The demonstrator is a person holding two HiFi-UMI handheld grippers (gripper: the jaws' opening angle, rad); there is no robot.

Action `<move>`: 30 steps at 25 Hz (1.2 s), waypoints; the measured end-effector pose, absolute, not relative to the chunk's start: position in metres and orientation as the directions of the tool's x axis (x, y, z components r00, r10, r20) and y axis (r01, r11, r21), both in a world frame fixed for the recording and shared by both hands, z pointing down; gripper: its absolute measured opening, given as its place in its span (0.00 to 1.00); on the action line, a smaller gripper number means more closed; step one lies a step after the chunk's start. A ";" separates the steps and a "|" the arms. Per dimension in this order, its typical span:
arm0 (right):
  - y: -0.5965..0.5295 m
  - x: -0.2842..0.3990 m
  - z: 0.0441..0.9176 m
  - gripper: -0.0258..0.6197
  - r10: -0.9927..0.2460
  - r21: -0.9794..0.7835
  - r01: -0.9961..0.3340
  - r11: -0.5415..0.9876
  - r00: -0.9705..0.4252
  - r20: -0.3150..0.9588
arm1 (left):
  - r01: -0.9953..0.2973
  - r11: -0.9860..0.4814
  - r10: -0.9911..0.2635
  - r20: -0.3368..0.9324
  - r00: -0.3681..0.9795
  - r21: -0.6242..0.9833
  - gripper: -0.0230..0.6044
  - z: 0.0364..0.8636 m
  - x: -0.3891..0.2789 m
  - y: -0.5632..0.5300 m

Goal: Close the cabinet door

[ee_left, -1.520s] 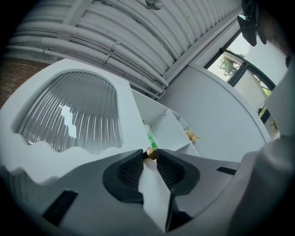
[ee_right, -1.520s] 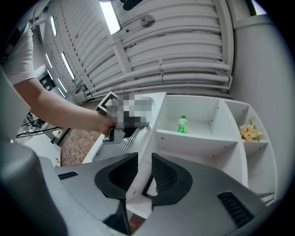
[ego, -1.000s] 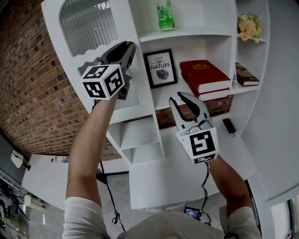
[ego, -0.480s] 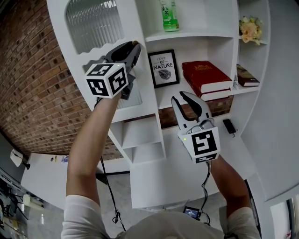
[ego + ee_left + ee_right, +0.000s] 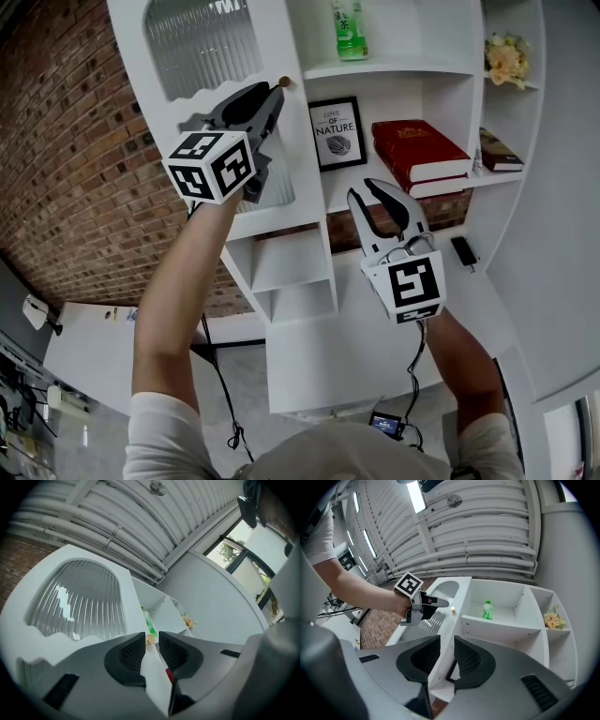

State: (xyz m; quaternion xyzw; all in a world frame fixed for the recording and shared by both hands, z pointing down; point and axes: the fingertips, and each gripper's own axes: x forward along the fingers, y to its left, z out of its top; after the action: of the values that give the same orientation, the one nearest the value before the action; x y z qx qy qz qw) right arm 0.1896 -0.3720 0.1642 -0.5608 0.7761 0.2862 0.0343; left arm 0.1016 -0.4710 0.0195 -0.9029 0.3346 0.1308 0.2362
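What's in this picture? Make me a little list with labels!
Cabinet door: partly open, ribbed glass pane
Left hand-held gripper: jaws clamped on the door's edge, near the knob
Right hand-held gripper: open, empty, in front of the shelves
Top shelf: green bottle
Shelf below: framed picture, red book
Far-right shelf: flowers

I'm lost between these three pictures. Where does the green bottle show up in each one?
Head view: the green bottle is at the top edge, right of centre, on the top shelf.
Left gripper view: the bottle is tiny, near the picture's centre.
Right gripper view: the bottle stands right of centre, alone on that shelf.
Shared landmark: the round knob on the cabinet door shows in all three.
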 end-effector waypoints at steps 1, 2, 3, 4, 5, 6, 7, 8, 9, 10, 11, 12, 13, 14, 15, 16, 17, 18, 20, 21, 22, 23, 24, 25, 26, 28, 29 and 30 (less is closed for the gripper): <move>-0.371 0.188 0.163 0.21 -0.850 0.405 -0.891 0.206 -0.368 -0.378 | -0.665 -0.665 -0.541 -0.396 0.742 -0.339 0.18 0.020 0.099 -0.468; -0.370 0.187 0.162 0.21 -0.849 0.404 -0.891 0.204 -0.367 -0.381 | -0.665 -0.666 -0.539 -0.397 0.743 -0.339 0.18 0.020 0.096 -0.465; -0.369 0.185 0.161 0.21 -0.848 0.404 -0.892 0.203 -0.366 -0.383 | -0.664 -0.667 -0.538 -0.398 0.743 -0.337 0.18 0.020 0.093 -0.463; -0.367 0.184 0.159 0.21 -0.847 0.405 -0.892 0.200 -0.365 -0.386 | -0.664 -0.669 -0.537 -0.400 0.743 -0.335 0.18 0.020 0.090 -0.460; -0.366 0.183 0.158 0.21 -0.846 0.406 -0.892 0.197 -0.364 -0.388 | -0.663 -0.670 -0.536 -0.402 0.743 -0.334 0.18 0.020 0.087 -0.457; -0.365 0.182 0.156 0.21 -0.846 0.407 -0.892 0.194 -0.362 -0.392 | -0.663 -0.671 -0.535 -0.403 0.743 -0.332 0.18 0.020 0.084 -0.455; -0.364 0.182 0.155 0.21 -0.845 0.408 -0.893 0.189 -0.360 -0.396 | -0.663 -0.672 -0.534 -0.404 0.743 -0.331 0.18 0.021 0.081 -0.452; -0.362 0.182 0.154 0.21 -0.845 0.408 -0.895 0.182 -0.355 -0.400 | -0.663 -0.672 -0.534 -0.405 0.742 -0.329 0.18 0.023 0.078 -0.450; -0.361 0.182 0.153 0.20 -0.846 0.408 -0.896 0.174 -0.348 -0.404 | -0.664 -0.673 -0.535 -0.405 0.741 -0.326 0.18 0.024 0.074 -0.449; -0.360 0.182 0.153 0.19 -0.848 0.407 -0.898 0.168 -0.342 -0.406 | -0.664 -0.674 -0.536 -0.405 0.741 -0.323 0.18 0.026 0.070 -0.447; -0.359 0.182 0.153 0.19 -0.849 0.405 -0.899 0.164 -0.337 -0.406 | -0.663 -0.676 -0.535 -0.405 0.742 -0.321 0.18 0.028 0.067 -0.445; -0.358 0.181 0.153 0.18 -0.851 0.403 -0.901 0.161 -0.333 -0.405 | -0.660 -0.679 -0.533 -0.404 0.744 -0.320 0.18 0.030 0.064 -0.442; -0.356 0.180 0.153 0.18 -0.853 0.402 -0.902 0.158 -0.330 -0.403 | -0.657 -0.682 -0.530 -0.403 0.746 -0.320 0.18 0.031 0.062 -0.439; -0.355 0.178 0.154 0.18 -0.856 0.404 -0.901 0.156 -0.328 -0.401 | -0.654 -0.684 -0.527 -0.401 0.749 -0.322 0.18 0.033 0.059 -0.436; -0.354 0.176 0.154 0.17 -0.857 0.407 -0.900 0.155 -0.327 -0.398 | -0.651 -0.687 -0.525 -0.399 0.752 -0.323 0.18 0.036 0.057 -0.433; -0.353 0.173 0.155 0.17 -0.858 0.410 -0.899 0.154 -0.327 -0.395 | -0.647 -0.690 -0.522 -0.398 0.755 -0.324 0.18 0.038 0.055 -0.430; -0.351 0.171 0.156 0.17 -0.859 0.412 -0.898 0.153 -0.327 -0.393 | -0.644 -0.693 -0.519 -0.396 0.758 -0.324 0.18 0.040 0.053 -0.428; -0.350 0.169 0.156 0.17 -0.860 0.413 -0.898 0.151 -0.325 -0.393 | -0.641 -0.696 -0.515 -0.396 0.760 -0.324 0.18 0.041 0.050 -0.425; -0.348 0.165 0.156 0.17 -0.861 0.410 -0.900 0.147 -0.321 -0.394 | -0.636 -0.700 -0.509 -0.397 0.763 -0.324 0.18 0.042 0.045 -0.419; -0.347 0.164 0.156 0.17 -0.861 0.408 -0.901 0.145 -0.318 -0.396 | -0.634 -0.701 -0.506 -0.398 0.765 -0.325 0.18 0.043 0.042 -0.416; -0.346 0.163 0.155 0.17 -0.861 0.405 -0.903 0.143 -0.315 -0.398 | -0.632 -0.703 -0.503 -0.400 0.766 -0.327 0.18 0.043 0.039 -0.413; -0.344 0.161 0.154 0.16 -0.861 0.402 -0.904 0.141 -0.313 -0.401 | -0.630 -0.704 -0.499 -0.402 0.767 -0.328 0.18 0.043 0.036 -0.410; -0.343 0.160 0.153 0.16 -0.860 0.399 -0.906 0.140 -0.311 -0.404 | -0.628 -0.705 -0.495 -0.406 0.768 -0.329 0.17 0.044 0.033 -0.407; -0.341 0.159 0.152 0.15 -0.860 0.396 -0.907 0.140 -0.310 -0.406 | -0.628 -0.705 -0.493 -0.410 0.768 -0.329 0.17 0.045 0.030 -0.403; -0.340 0.157 0.152 0.14 -0.860 0.393 -0.909 0.141 -0.309 -0.406 | -0.629 -0.705 -0.491 -0.414 0.767 -0.328 0.17 0.046 0.026 -0.400; -0.338 0.154 0.151 0.13 -0.860 0.390 -0.910 0.142 -0.309 -0.407 | -0.629 -0.704 -0.488 -0.421 0.765 -0.328 0.17 0.051 0.020 -0.394; -0.337 0.152 0.151 0.13 -0.860 0.390 -0.910 0.142 -0.308 -0.407 | -0.628 -0.706 -0.485 -0.423 0.766 -0.328 0.17 0.054 0.017 -0.392; -0.337 0.151 0.151 0.12 -0.860 0.389 -0.910 0.141 -0.307 -0.407 | -0.626 -0.708 -0.482 -0.425 0.766 -0.327 0.17 0.057 0.014 -0.389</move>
State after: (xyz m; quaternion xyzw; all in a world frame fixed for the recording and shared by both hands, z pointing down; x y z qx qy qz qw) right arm 0.1511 -0.3368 0.1508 -0.5869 0.7542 0.2913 0.0430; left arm 0.0144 -0.3886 0.0569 -0.9109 0.3041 0.1559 0.2314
